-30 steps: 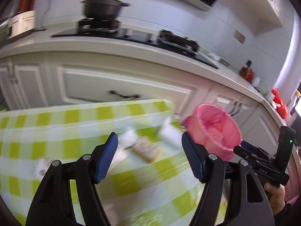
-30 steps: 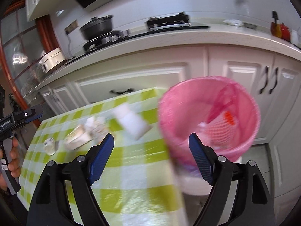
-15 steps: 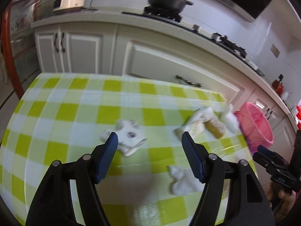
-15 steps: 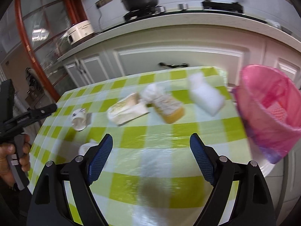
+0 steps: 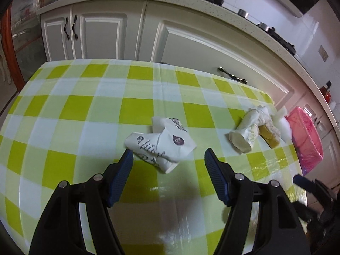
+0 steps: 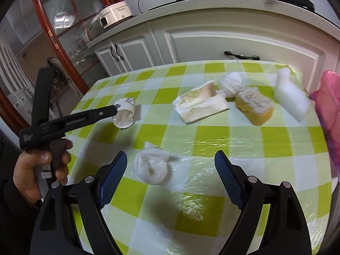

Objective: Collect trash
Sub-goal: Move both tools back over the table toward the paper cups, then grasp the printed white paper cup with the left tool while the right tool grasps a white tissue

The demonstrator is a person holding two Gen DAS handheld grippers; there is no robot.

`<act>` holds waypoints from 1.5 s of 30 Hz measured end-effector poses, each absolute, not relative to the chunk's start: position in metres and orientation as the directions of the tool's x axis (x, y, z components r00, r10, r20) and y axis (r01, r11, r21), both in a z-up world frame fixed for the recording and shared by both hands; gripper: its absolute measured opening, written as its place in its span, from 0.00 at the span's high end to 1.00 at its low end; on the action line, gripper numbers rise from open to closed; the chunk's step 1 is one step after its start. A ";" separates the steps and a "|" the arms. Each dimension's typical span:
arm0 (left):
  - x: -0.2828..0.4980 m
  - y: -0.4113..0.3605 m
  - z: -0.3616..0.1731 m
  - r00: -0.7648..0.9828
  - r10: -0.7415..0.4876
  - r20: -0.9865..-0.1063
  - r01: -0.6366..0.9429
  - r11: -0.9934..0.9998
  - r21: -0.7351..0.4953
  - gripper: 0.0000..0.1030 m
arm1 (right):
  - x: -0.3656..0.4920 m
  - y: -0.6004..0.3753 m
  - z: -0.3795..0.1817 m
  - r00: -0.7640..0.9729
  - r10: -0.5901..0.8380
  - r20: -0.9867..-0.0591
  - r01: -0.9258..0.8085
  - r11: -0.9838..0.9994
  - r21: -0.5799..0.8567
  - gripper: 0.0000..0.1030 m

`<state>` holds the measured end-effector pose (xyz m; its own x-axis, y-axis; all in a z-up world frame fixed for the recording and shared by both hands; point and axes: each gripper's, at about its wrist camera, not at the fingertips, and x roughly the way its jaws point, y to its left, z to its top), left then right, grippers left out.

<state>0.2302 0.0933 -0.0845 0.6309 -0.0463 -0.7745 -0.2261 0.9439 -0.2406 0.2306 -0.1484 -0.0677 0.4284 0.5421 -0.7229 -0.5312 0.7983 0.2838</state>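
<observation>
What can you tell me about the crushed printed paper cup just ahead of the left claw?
The crushed paper cup is white paper with dark purple lettering and a round purple emblem, flattened and creased. It lies on its side on the green-checked tablecloth; in the right wrist view its open mouth shows a plain white inside. A loose white scrap pokes out behind it. It sits just beyond the open left claw, whose pads are not pressing on it, and well apart from the other trash.

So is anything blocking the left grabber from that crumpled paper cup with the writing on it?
Nothing visible is. The left gripper is open right in front of the crumpled paper cup, with only bare checked tablecloth between them. The other scraps lie off to the right.
</observation>
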 end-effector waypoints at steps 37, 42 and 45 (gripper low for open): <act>0.216 0.095 -0.087 0.618 -0.045 -0.785 -0.224 0.947 -0.231 0.51 | 0.234 -0.112 -0.089 0.398 0.516 -0.758 -0.574 0.785 0.233 0.78; 0.210 0.086 -0.084 0.616 -0.049 -0.787 -0.214 0.950 -0.226 0.51 | 0.236 -0.132 -0.079 0.429 0.513 -0.744 -0.547 0.802 0.238 0.78; 0.205 0.083 -0.086 0.613 -0.057 -0.788 -0.213 0.948 -0.235 0.51 | 0.237 -0.141 -0.075 0.444 0.509 -0.738 -0.534 0.811 0.238 0.78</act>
<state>0.2051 0.0826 -0.0857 0.6132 -0.0573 -0.7878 -0.2135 0.9482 -0.2351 0.2365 -0.1412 -0.0752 0.4437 0.5089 -0.7377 -0.5341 0.8112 0.2384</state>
